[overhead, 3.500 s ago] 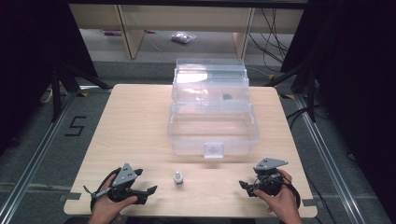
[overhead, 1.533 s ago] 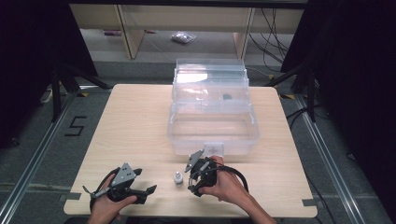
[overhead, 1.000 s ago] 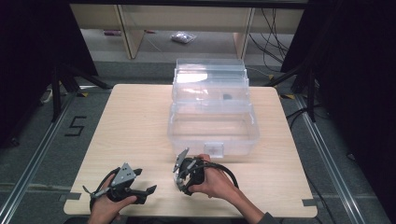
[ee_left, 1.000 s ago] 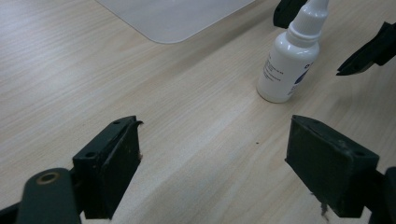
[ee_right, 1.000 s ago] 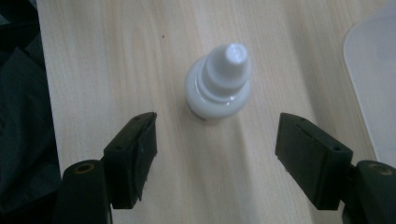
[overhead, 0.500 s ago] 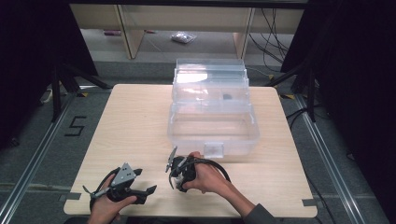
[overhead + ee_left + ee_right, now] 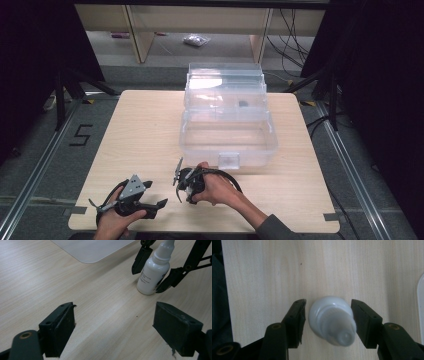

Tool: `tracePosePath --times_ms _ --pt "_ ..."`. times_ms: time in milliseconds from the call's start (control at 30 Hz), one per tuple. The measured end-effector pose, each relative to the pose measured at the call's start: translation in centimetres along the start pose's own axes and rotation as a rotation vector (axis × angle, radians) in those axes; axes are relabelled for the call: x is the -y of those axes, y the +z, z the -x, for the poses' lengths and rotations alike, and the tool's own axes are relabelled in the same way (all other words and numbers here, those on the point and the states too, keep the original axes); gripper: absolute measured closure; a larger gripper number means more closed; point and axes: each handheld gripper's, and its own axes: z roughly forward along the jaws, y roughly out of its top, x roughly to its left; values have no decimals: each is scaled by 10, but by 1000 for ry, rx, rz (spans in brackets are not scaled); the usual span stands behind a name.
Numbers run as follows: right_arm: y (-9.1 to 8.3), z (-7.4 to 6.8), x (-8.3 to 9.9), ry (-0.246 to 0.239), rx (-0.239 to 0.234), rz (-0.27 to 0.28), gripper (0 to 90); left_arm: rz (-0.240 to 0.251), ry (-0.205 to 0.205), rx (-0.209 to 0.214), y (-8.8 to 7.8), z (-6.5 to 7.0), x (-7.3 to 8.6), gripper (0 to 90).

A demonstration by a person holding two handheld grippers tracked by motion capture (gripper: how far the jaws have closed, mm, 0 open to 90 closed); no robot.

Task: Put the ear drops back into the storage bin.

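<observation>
Bottle [image 7: 153,272] first: small, white, with a pale dropper tip, standing upright on the table [image 7: 145,130] near the front edge, a little left of the middle. Right tongs [image 7: 328,317] are down over it from above, one black jaw on each side of its body. In the right gripper view a thin gap shows on the left side, while the right jaw looks to be touching or just about touching, so no firm squeeze yet. Those jaws have just been closing, with the bottle between them. From the left gripper view you can see the same thing side on: two dark fingers [image 7: 140,258] flanking the bottle low on its body.

Left tongs [image 7: 150,204] rest on the table just to the left of that, held in the person's left hand [image 7: 112,222], jaws spread wide with bare wood between them, pointing toward the bottle. The right hand [image 7: 217,187] reaches in across the front of the table.

Behind all this, well apart from the bottle, sits a clear plastic box [image 7: 227,132] with its lid [image 7: 225,80] standing open at the back. A small dark item [image 7: 243,104] lies in the upper tray.
</observation>
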Motion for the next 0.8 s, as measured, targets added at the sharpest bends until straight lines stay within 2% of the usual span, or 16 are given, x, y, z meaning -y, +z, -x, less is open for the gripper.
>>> tracePosePath --times_ms 33,100,200,333,367,400,433,600,633,667,733,767,800 --pt "0 1 -1 -4 -2 0 501 3 -1 2 0 0 0 169" --pt "0 -2 -2 41 -17 -22 534 3 -1 2 0 0 0 169" --pt "0 -2 -4 10 -22 -28 595 5 -1 1 0 0 0 169" --pt "-2 -4 -5 16 -19 -41 600 3 0 1 0 0 0 169" --pt "-4 -5 -5 14 -16 -47 600 -2 12 3 -1 -1 0 169" --pt "-6 -5 -5 -4 -9 -38 600 0 12 2 0 -1 0 169" --pt "-9 -5 -4 4 -5 -36 600 10 -1 3 0 0 0 169" --pt "-23 -5 0 12 -11 -21 600 10 -1 3 0 0 0 169" --pt "-30 -1 2 -27 2 -12 600 10 -1 3 0 0 0 169" --pt "-32 -2 4 5 -1 -11 600 6 -1 -4 0 0 0 169" --pt "-38 1 8 -5 -4 -4 600 8 -2 -1 1 0 0 169" --pt "-42 0 10 37 2 -23 600 9 -2 -1 0 0 0 169" --pt "-45 1 12 51 -5 -28 600 8 -2 0 1 0 0 169"
